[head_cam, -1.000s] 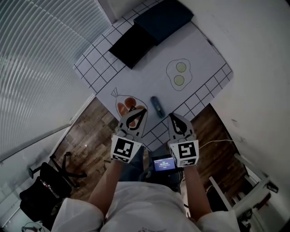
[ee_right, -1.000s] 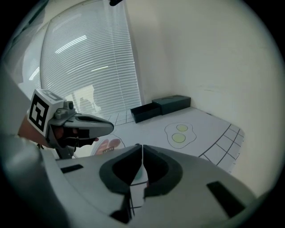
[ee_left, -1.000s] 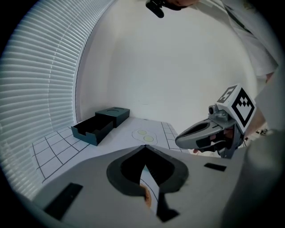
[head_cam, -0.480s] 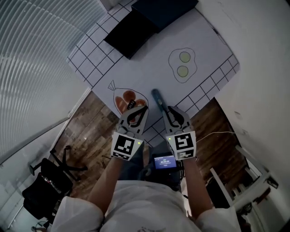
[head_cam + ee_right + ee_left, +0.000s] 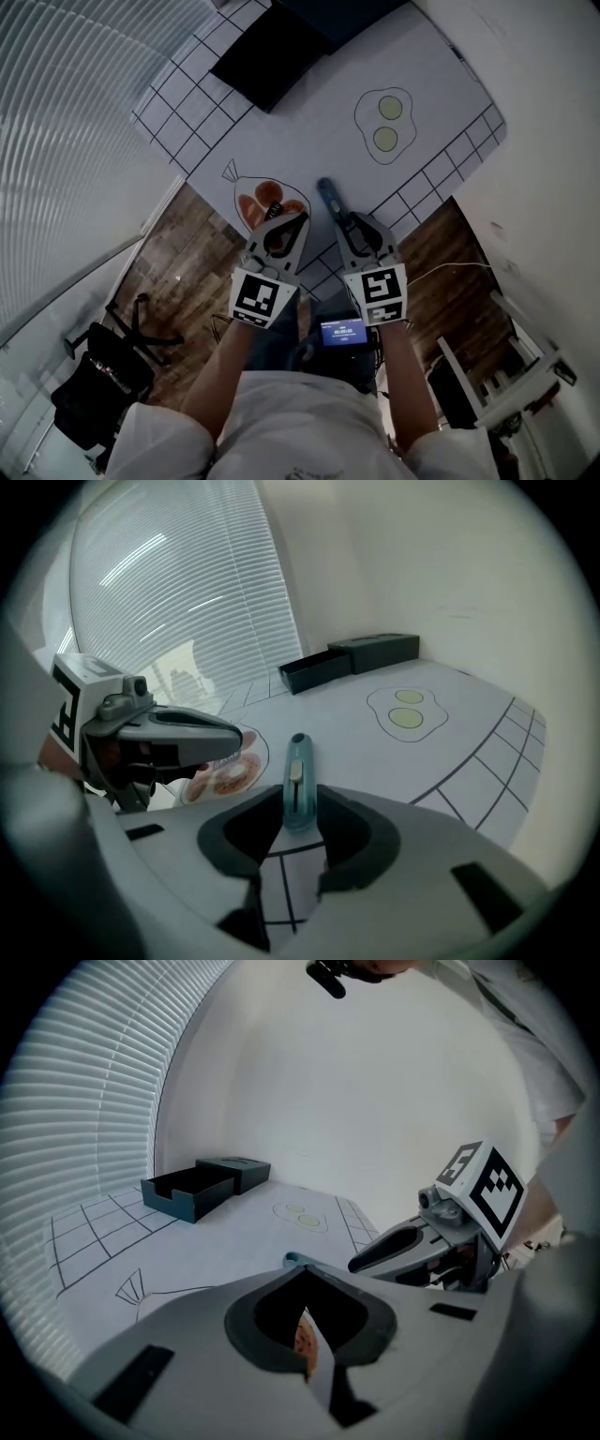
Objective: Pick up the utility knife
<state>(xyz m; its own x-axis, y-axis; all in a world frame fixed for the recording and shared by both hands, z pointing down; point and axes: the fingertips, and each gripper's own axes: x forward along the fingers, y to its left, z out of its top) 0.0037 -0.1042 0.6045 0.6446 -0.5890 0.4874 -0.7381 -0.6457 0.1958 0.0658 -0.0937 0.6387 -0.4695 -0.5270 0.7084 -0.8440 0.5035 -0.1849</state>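
The teal utility knife [image 5: 327, 195] lies flat on the white mat [image 5: 309, 141], close to the table's near edge. My right gripper [image 5: 349, 223] sits low over the knife's near end and its jaws are opening. In the right gripper view the knife [image 5: 298, 775] runs away from me, its near end between the jaws of the right gripper [image 5: 298, 801], pads apart from it. My left gripper [image 5: 296, 218] is shut and holds nothing, hovering to the knife's left over a printed bag of orange food [image 5: 264, 202]. The left gripper view shows only the knife's tip [image 5: 293, 1259].
A black open tray [image 5: 267, 66] and a dark blue box [image 5: 347, 14] stand at the mat's far end. A fried-eggs drawing [image 5: 384, 117] lies right of the middle. Below the table edge are wood floor [image 5: 187, 272] and a chair [image 5: 103, 370]. Blinds [image 5: 66, 112] fill the left.
Both grippers have come down and forward toward the table. The right gripper's jaws, shut a second ago, have spread and now straddle the knife's near end.
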